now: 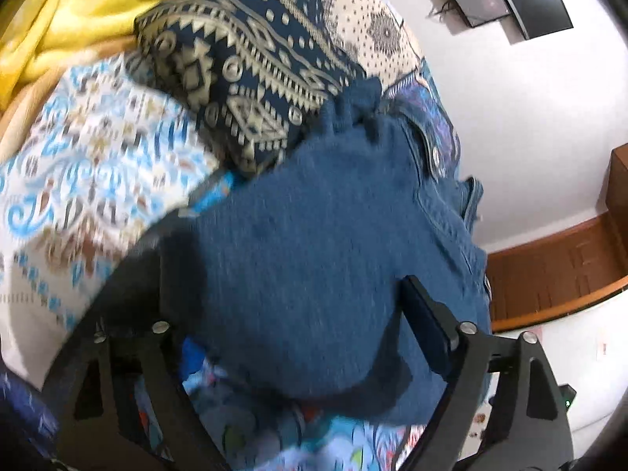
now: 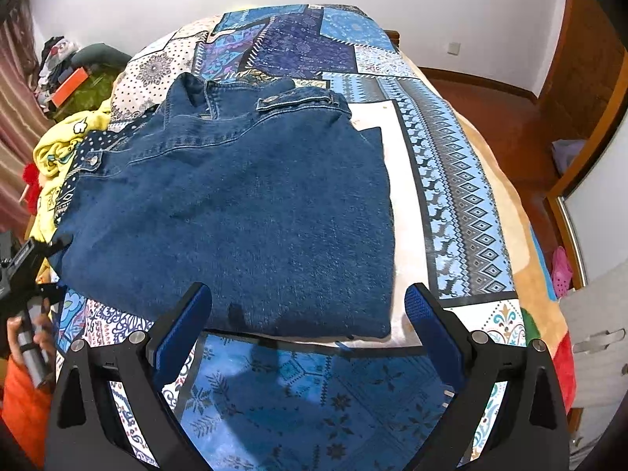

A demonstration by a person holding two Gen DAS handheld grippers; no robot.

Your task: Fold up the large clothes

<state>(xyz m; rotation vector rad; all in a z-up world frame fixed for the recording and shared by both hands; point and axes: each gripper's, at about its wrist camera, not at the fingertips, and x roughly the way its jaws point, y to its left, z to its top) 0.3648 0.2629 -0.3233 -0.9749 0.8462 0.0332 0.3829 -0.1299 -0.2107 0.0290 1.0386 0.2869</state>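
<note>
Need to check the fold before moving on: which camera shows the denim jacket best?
The right wrist view: the whole denim jacket lies folded on the bedspread, collar and edges sharp. The left wrist view shows only a blurred close-up of the denim.

Between the spread fingers of the right gripper (image 2: 308,324) lies bare patchwork bedspread (image 2: 314,392), with the denim jacket (image 2: 243,212) just ahead. To its right, a strip of bedspread stays uncovered. A patterned cushion (image 1: 243,66) blocks the way ahead-left of the left gripper (image 1: 290,306).

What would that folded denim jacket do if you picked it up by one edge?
The denim jacket would probably sag and unfold, since it lies in loose layers. It looks thick, with stitched seams and metal buttons, so likely rather heavy for a garment. Its coarse weave should not slip easily on the patterned bedspread.
</note>
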